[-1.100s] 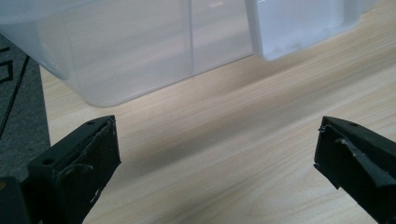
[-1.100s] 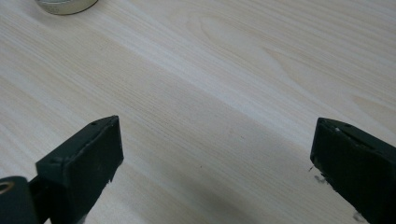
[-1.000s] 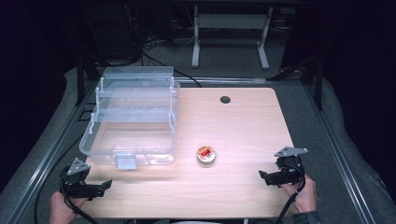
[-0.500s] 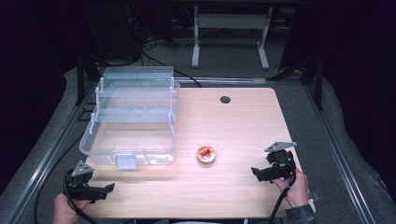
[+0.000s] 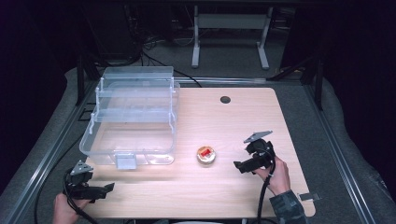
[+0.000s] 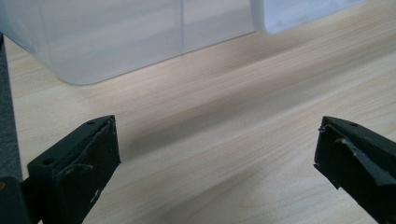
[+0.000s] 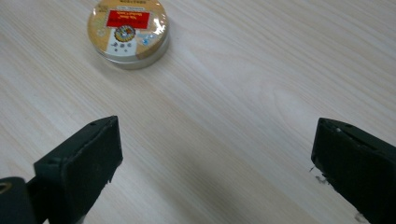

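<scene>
Between tin (image 5: pixel 205 155) and right hand-held gripper (image 5: pixel 239 165): bare table (image 5: pixel 224 126); jaws apart | left hand-held gripper (image 5: pixel 106 188): apart

A pale wood-grain table (image 5: pixel 205 186) with rounded corners carries everything here. Near its far edge sits a small dark round hole (image 5: pixel 225 99) in the top. On the left half stands a clear plastic organiser box (image 5: pixel 135 116), opened out in stepped tiers, its lowest tray toward the near side with a small latch tab at the front edge. In the left gripper view its translucent wall (image 6: pixel 116 37) rests directly on the wood. Just right of the box, apart from it, lies a small round tin (image 5: pixel 206 155) with a gold lid and red label, flat on the surface (image 7: pixel 128 30). The table stands on grey carpet (image 5: pixel 345 154)
</scene>
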A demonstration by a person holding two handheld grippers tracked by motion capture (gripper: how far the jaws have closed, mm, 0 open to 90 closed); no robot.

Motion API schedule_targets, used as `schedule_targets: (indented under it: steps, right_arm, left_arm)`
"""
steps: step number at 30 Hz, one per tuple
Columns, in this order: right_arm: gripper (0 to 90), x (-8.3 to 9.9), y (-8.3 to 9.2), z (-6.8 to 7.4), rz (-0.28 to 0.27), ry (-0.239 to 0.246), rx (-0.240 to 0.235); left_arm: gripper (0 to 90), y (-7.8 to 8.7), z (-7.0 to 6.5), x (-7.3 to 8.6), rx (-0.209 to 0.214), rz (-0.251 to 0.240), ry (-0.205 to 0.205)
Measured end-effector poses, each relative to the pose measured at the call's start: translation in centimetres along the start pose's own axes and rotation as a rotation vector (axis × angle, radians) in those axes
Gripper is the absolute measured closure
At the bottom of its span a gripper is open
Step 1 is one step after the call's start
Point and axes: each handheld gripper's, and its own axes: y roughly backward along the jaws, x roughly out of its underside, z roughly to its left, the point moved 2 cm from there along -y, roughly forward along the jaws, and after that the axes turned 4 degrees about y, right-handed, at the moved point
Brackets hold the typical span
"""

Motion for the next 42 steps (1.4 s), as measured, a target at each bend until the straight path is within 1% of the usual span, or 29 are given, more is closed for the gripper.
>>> schedule_targets:
  steps: [1,2,5,7,8,9,10,11,12,13,14,15,16,17,18,20,22,23,24,25,27,28,29,30,31,33,37,38,42]
  right_arm:
    - [1.5,-0.2,-0.2,0.1,-0.003,0.0,-0.011]
    - [1.5,-0.6,-0.5,0.4,0.007,0.008,-0.007]
    - [1.4,-1.2,-1.1,0.8,0.014,0.018,-0.024]
    - [0.9,-2.3,-1.9,1.5,0.021,0.04,-0.042]
    - [0.9,-2.3,-1.9,1.5,0.021,0.04,-0.042]
    - [0.9,-2.8,-2.2,1.8,0.019,0.046,-0.052]
    - [0.6,-3.9,-3.0,2.4,0.013,0.059,-0.063]
    - [0.6,-3.9,-3.0,2.4,0.013,0.059,-0.063]
    - [0.6,-4.9,-4.1,2.9,0.013,0.064,-0.088]
    - [0.6,-4.9,-4.1,2.9,0.013,0.064,-0.088]
    - [0.6,-5.2,-4.5,3.1,0.02,0.065,-0.091]
    - [0.6,-6.1,-5.9,3.9,0.034,0.088,-0.101]
    - [0.7,-6.4,-6.5,4.3,0.043,0.094,-0.115]
    - [0.7,-6.7,-7.0,4.7,0.047,0.102,-0.122]
    - [0.8,-7.0,-7.5,5.0,0.05,0.1,-0.124]
    - [0.9,-7.4,-8.3,5.3,0.075,0.116,-0.103]
    - [1.0,-7.6,-8.6,5.5,0.081,0.122,-0.106]
    - [1.1,-7.8,-9.3,5.9,0.087,0.13,-0.117]
    - [1.3,-7.9,-9.4,6.0,0.101,0.142,-0.1]
    - [1.3,-7.9,-9.6,6.1,0.111,0.146,-0.093]
    - [1.6,-8.0,-9.7,6.1,0.112,0.145,-0.094]
    - [2.2,-8.0,-10.2,6.2,0.111,0.147,-0.112]
    - [2.6,-8.1,-10.2,6.2,0.126,0.149,-0.09]
    - [2.6,-8.1,-10.2,6.2,0.126,0.149,-0.09]
    - [4.3,-8.0,-10.6,6.2,0.13,0.149,-0.096]
    - [5.3,-8.0,-10.6,6.2,0.13,0.146,-0.096]
    - [12.4,-8.0,-10.9,6.3,0.118,0.133,-0.107]
    - [12.4,-8.0,-10.9,6.3,0.118,0.133,-0.107]
    - [16.9,-8.0,-11.1,6.3,0.145,0.143,-0.083]
  left_arm:
    - [0.3,-0.1,0.0,0.1,0.0,0.005,-0.001]
    - [0.3,-0.1,0.0,0.1,-0.003,0.006,-0.001]
    - [0.3,-0.1,0.1,0.3,-0.003,0.012,0.005]
    - [0.2,0.0,0.3,0.4,-0.006,0.012,0.013]
    - [0.2,0.0,0.3,0.4,-0.006,0.012,0.013]
    - [0.2,0.1,0.3,0.4,-0.009,0.008,0.014]
    - [0.2,0.2,0.3,0.4,-0.006,0.001,0.015]
    - [0.2,0.2,0.3,0.4,-0.006,0.001,0.015]
    - [0.2,-0.1,0.4,0.5,-0.002,-0.003,0.025]
    - [0.2,-0.1,0.4,0.5,-0.002,-0.003,0.025]
    - [0.2,-0.3,0.4,0.5,0.0,0.004,0.024]
    - [0.2,-0.4,0.2,0.4,0.006,0.009,0.016]
    - [0.1,-0.3,0.1,0.4,0.012,0.003,0.01]
    - [0.1,-0.1,0.1,0.3,0.013,-0.006,0.015]
    - [0.2,-0.1,0.2,0.3,0.011,-0.012,0.021]
    - [0.1,-0.1,0.3,0.2,0.006,-0.002,0.018]
    - [0.2,-0.1,0.3,0.2,0.006,0.004,0.016]
    - [0.2,-0.3,0.3,0.2,-0.001,0.014,0.009]
    - [0.2,-0.3,0.3,0.2,-0.004,0.015,0.008]
    - [0.2,-0.3,0.3,0.2,-0.002,0.015,0.009]
    - [0.2,-0.2,0.3,0.2,-0.002,0.014,0.009]
    - [0.1,-0.2,0.3,0.2,-0.003,0.015,0.01]
    - [0.2,-0.2,0.3,0.2,-0.005,0.017,0.012]
    - [0.2,-0.2,0.3,0.2,-0.005,0.017,0.012]
    - [0.2,-0.3,0.4,0.2,-0.013,0.021,0.013]
    - [0.2,-0.2,0.5,0.2,-0.015,0.023,0.018]
    - [0.2,-0.2,0.6,0.2,-0.016,0.022,0.017]
    - [0.2,-0.2,0.6,0.2,-0.016,0.022,0.017]
    - [0.2,-0.2,0.7,0.2,-0.018,0.031,0.021]
